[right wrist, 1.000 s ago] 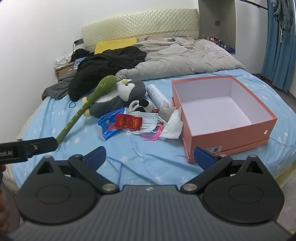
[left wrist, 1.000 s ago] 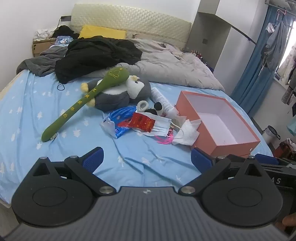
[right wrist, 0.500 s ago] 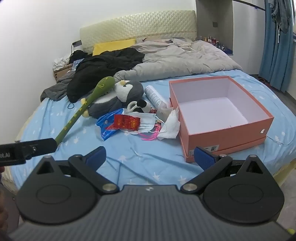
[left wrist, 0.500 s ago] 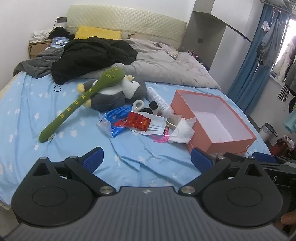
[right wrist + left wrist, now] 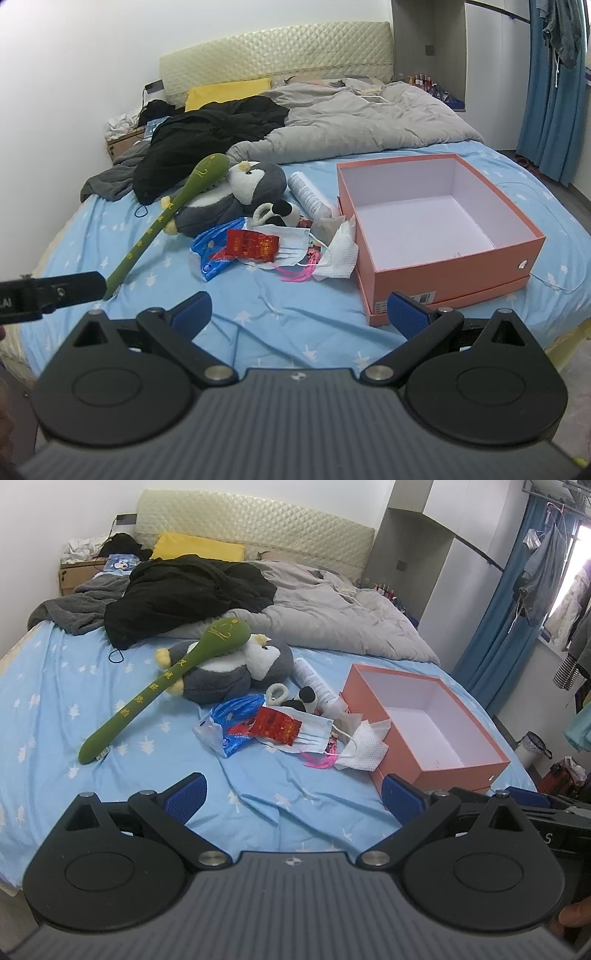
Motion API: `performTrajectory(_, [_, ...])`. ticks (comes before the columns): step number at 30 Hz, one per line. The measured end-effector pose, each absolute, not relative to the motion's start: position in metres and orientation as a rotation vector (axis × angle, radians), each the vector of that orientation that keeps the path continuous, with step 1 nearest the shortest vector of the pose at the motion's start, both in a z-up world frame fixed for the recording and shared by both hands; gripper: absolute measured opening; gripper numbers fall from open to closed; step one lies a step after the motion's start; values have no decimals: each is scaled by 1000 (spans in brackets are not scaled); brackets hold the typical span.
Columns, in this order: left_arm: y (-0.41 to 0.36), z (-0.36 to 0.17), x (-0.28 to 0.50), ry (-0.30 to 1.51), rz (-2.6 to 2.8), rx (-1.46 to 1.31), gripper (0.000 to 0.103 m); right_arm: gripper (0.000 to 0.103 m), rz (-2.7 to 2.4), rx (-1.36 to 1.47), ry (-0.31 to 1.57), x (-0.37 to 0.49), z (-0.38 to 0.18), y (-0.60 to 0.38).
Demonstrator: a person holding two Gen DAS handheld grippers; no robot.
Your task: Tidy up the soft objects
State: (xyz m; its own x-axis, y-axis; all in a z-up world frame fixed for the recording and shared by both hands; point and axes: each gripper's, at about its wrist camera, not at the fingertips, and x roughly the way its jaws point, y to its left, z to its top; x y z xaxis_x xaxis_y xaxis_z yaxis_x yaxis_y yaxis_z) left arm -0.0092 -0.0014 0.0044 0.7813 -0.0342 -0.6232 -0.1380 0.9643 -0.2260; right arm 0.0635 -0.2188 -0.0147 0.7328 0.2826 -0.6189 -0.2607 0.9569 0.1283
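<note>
Evidently nothing had been sorted yet: the pink box (image 5: pixel 436 225) at centre right sat empty. The penguin plush (image 5: pixel 236 195) lay left of centre with the long green plush stick (image 5: pixel 162 686) across it, both on the blue sheet (image 5: pixel 48 709). Between plush and box lay clutter: a face mask (image 5: pixel 291 243), red packet (image 5: pixel 251 245), tissue (image 5: pixel 340 254), and white tube (image 5: pixel 308 194). Both the left gripper (image 5: pixel 291 794) and right gripper (image 5: pixel 299 312) hung wide and empty at bottom of frame.
</note>
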Motion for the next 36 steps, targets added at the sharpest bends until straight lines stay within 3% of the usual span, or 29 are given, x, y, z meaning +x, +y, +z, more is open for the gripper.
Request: performTrajectory(36, [-13,6,-12,663,30,-206,103,103,310,37,694,55,-18,-226])
